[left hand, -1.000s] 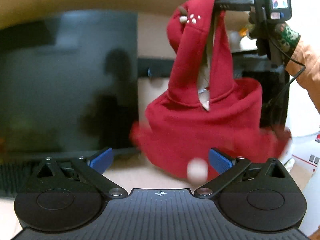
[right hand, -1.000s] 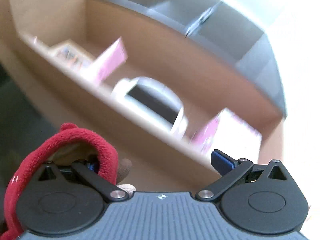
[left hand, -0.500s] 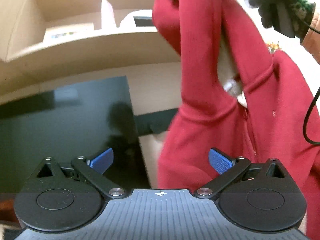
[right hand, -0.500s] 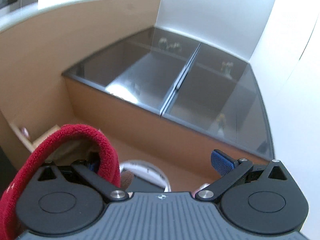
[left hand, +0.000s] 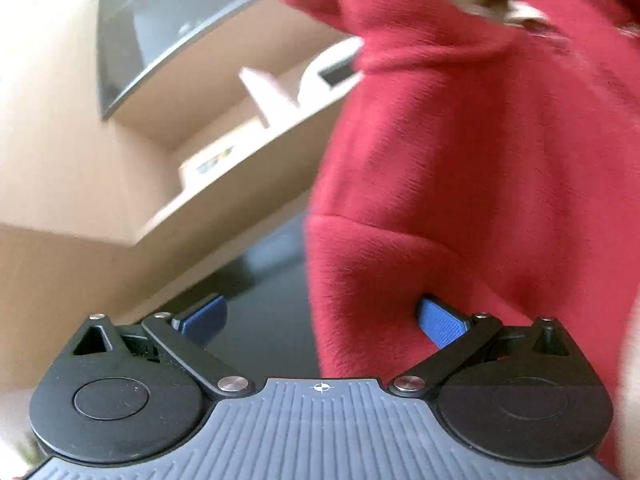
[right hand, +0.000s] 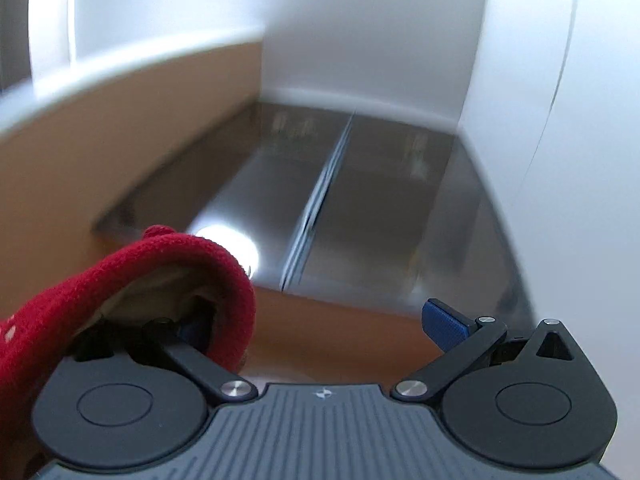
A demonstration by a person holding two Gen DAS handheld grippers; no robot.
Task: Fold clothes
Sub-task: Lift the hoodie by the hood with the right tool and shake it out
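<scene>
Left wrist view: left gripper w/ blue pads wide apart, nothing clamped. Red hooded garment hanging close in front, filling right half of view; fabric reaching down to right pad, partly betw. the pads, contact not clear. Left pad clear of cloth. Pale lining showing at top of garment, blurred. Far left: tan wooden shelf w/ blurred white items, dark glass-front cabinet above, dark panel below. Right wrist view: right gripper pointing up, pads set apart. Rolled red edge of garment looped over left pad, draping off left side; hung on that finger, not pinched betw. both. Right pad bare. Beyond: same glass-front cabinet seen from below, bright light reflection in it, tan wood panel at left, white wall above and at right. Both views motion-blurred.
</scene>
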